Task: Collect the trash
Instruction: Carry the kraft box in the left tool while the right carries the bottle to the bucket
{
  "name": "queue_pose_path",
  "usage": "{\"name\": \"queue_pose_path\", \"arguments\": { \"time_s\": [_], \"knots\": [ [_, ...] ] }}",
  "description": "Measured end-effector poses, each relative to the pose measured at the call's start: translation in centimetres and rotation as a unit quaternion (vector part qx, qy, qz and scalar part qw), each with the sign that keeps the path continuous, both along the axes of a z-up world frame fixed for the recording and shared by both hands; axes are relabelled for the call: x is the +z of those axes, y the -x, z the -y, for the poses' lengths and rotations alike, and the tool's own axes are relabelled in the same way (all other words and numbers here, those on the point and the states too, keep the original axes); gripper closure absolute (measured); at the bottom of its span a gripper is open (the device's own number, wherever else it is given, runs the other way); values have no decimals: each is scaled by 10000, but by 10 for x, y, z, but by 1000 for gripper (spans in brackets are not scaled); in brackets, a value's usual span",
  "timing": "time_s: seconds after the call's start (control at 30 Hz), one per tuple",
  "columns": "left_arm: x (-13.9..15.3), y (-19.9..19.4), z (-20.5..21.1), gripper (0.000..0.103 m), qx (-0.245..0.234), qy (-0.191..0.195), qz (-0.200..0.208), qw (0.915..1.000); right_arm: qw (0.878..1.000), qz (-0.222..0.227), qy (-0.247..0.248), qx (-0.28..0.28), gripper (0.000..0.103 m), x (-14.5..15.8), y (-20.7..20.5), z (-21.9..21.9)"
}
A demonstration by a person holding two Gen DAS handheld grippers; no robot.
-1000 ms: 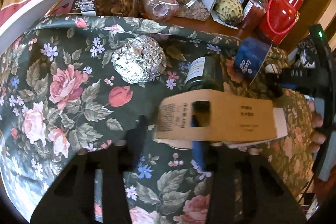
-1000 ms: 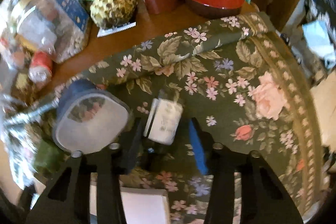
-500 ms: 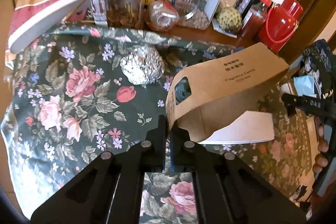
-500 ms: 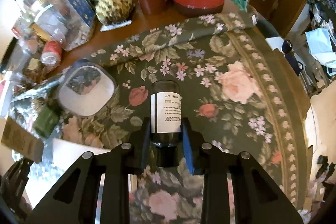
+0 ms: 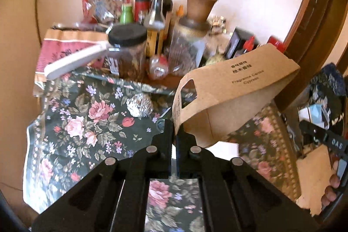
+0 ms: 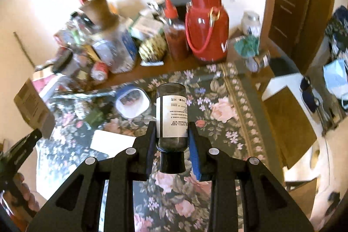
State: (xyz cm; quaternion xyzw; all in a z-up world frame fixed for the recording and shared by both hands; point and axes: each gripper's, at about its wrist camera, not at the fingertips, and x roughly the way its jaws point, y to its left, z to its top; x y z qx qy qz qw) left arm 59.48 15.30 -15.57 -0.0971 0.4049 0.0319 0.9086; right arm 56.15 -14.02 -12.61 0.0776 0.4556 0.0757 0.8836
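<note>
My left gripper (image 5: pixel 174 131) is shut on the edge of a brown cardboard box (image 5: pixel 235 88) and holds it above the floral tablecloth (image 5: pixel 87 123). The box also shows at the left of the right wrist view (image 6: pixel 32 105). My right gripper (image 6: pixel 171 132) is shut on a small dark bottle (image 6: pixel 172 116) with a white label, held above the cloth with its black cap toward the camera. A ball of crumpled foil (image 5: pixel 140 104) lies on the cloth beyond the left gripper. A white card (image 6: pixel 112 142) and a blue-rimmed lid (image 6: pixel 132 104) lie on the cloth.
Jars, bottles and packets (image 5: pixel 152 36) crowd the back of the table. A red thermos (image 6: pixel 206 23), a sauce bottle (image 6: pixel 174 36) and a green scaly fruit (image 6: pixel 152 48) stand at the back. A wooden door (image 6: pixel 304 3) is to the right, a floor with clutter (image 6: pixel 315 112) below.
Both grippers have risen well above the table with the box and the bottle. A second ago both were open around them on the cloth.
</note>
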Motion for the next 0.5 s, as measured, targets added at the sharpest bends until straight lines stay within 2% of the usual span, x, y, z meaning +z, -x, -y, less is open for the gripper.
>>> {"name": "queue_pose_path", "arguments": {
  "time_s": [0.33,0.5],
  "knots": [
    [61,79,52,102,369,-25,700,9969,9948,744,-72,690,77,53,57,24],
    [87,116,64,102,373,-36,981,9945,9900,1030,-186,944,77,74,81,26]
  ]
}}
